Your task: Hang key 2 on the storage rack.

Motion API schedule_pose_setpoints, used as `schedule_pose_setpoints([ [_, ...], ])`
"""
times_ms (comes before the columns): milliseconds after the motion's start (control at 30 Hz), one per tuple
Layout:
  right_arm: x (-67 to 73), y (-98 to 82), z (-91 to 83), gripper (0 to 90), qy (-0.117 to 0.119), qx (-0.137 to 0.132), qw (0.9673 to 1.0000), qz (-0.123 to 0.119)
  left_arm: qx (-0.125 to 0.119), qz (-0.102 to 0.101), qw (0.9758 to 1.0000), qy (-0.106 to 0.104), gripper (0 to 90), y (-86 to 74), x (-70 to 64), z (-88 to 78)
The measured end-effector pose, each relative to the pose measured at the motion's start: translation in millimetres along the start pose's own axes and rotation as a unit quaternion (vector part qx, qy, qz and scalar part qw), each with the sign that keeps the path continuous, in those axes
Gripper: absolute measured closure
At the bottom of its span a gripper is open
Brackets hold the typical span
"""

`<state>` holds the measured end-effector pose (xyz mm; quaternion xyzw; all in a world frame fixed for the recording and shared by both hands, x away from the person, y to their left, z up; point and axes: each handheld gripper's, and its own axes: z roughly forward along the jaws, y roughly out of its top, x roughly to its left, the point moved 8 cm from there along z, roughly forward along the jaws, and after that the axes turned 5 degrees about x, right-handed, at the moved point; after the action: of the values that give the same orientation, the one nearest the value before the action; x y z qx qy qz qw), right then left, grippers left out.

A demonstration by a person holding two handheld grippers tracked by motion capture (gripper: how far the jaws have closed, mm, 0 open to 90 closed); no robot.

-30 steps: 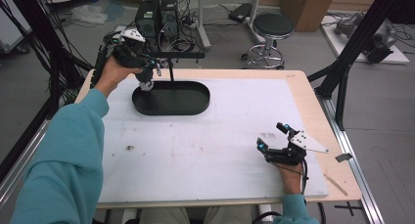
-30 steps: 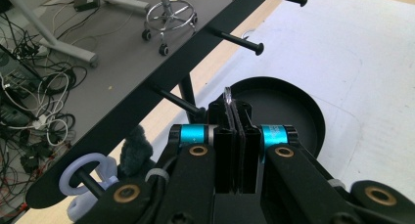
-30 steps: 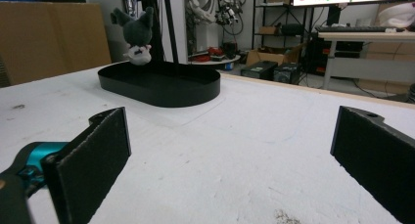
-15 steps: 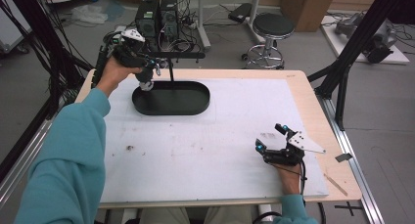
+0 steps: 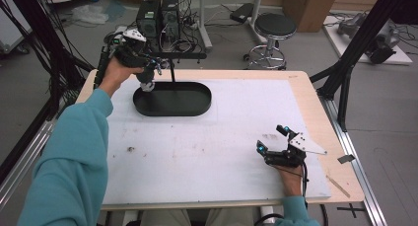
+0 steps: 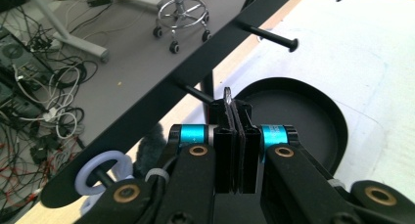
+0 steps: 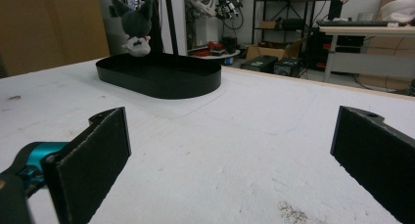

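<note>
- Left gripper [image 6: 234, 114] raised at the far left corner of the white-topped wooden table [image 5: 207, 152], jaws pinched tight on a thin metal ring [image 6: 228, 98] – the loop of a small dark grey and white plush keychain [image 7: 134, 26].
- Plush toy dangling below those jaws, just over the left end of the black oval metal tray [image 5: 182, 105], close beside the black horizontal peg bar [image 6: 195, 79] of the rack.
- Pale lilac plastic ring [image 6: 100, 170] hanging on a nearby peg.
- Right gripper [image 5: 272, 139] resting low near the table's right front – jaws spread wide, nothing between them, well apart from the tray.
</note>
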<state>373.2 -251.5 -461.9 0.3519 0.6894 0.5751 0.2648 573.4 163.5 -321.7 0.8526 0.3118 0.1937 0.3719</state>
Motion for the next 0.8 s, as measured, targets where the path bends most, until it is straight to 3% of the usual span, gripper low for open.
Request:
schedule_pose_setpoints([
  [800, 1.6, -0.5, -0.3, 0.5, 0.000, -0.001, 1.0000, -0.002, -0.008, -0.020, 0.9994, 0.027, 88.2, 8.7, 10.5, 9.3],
])
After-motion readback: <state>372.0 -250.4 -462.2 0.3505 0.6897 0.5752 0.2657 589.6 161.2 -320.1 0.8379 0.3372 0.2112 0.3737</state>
